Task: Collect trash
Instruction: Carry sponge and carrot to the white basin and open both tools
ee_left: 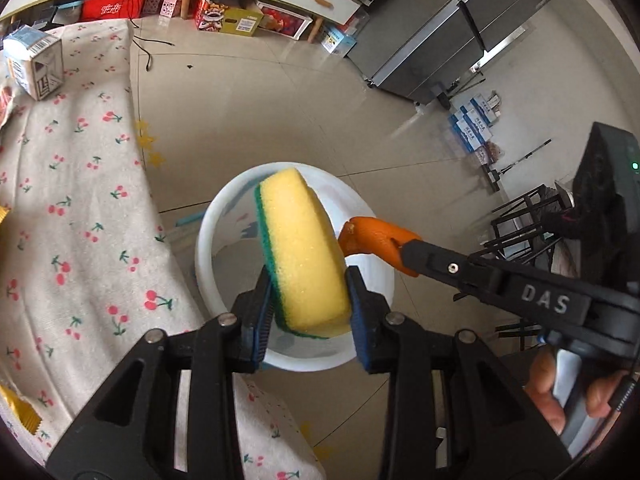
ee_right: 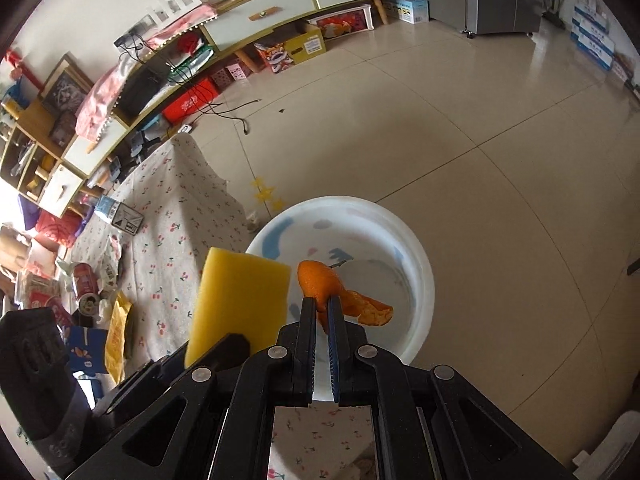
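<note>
My left gripper (ee_left: 308, 276) is shut on a yellow sponge with a green scouring side (ee_left: 304, 252) and holds it over a white round bin (ee_left: 208, 240) on the floor beside the table. My right gripper (ee_right: 323, 304) is shut on an orange peel (ee_right: 320, 280) and holds it over the same bin (ee_right: 420, 276). The peel (ee_left: 372, 236) and the right gripper also show in the left wrist view, just right of the sponge. The sponge (ee_right: 240, 304) shows at the left in the right wrist view.
A table with a cherry-print cloth (ee_left: 72, 220) lies left of the bin. On it are a small carton (ee_left: 36, 64), a yellow wrapper (ee_right: 118, 332), cans (ee_right: 86, 280) and other litter. A low cabinet (ee_right: 280, 4) and a grey fridge (ee_left: 452, 36) stand across the tiled floor.
</note>
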The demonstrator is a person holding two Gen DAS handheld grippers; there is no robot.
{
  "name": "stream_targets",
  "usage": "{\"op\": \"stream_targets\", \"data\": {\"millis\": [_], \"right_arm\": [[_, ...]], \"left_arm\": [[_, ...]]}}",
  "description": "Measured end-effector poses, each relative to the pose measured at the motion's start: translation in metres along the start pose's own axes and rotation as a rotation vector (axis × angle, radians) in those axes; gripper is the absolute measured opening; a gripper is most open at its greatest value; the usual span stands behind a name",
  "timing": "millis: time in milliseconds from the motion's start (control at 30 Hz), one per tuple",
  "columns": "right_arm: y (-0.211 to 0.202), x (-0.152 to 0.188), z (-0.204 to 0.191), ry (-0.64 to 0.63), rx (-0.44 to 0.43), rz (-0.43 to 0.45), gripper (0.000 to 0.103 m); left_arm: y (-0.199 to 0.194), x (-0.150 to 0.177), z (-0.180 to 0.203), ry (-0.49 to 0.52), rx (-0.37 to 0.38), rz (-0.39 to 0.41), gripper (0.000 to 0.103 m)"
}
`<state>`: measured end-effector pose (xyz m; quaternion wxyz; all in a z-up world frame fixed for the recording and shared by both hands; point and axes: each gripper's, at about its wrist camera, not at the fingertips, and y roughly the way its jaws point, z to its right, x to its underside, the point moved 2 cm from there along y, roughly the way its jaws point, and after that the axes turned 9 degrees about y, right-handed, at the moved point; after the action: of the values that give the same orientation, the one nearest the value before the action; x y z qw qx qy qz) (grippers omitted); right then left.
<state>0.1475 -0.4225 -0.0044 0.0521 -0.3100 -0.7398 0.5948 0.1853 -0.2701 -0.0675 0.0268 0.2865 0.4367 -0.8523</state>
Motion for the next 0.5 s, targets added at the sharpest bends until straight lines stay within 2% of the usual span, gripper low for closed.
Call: {"op": "stream_targets", "data": {"millis": [133, 233, 367, 500], "right_arm": [[0.015, -0.005, 0.006, 0.001, 0.039, -0.039, 0.006], [0.025, -0.010, 0.013, 0.010, 0.073, -0.068, 0.006], [0.031, -0.012, 0.019, 0.018, 0.084, -0.087, 0.007], [0.036, -0.012, 0.015, 0.001, 0.104, -0.095, 0.008]], "left_arm": [[0.018, 0.003, 0.000, 0.005, -0.042, -0.040, 0.039], [0.022, 0.005, -0.003, -0.015, -0.047, -0.062, 0.044], [0.011, 0.009, -0.003, -0.019, -0.045, -0.054, 0.053], [-0.012, 0.012, -0.006, -0.003, -0.046, -0.031, 0.055]]}}
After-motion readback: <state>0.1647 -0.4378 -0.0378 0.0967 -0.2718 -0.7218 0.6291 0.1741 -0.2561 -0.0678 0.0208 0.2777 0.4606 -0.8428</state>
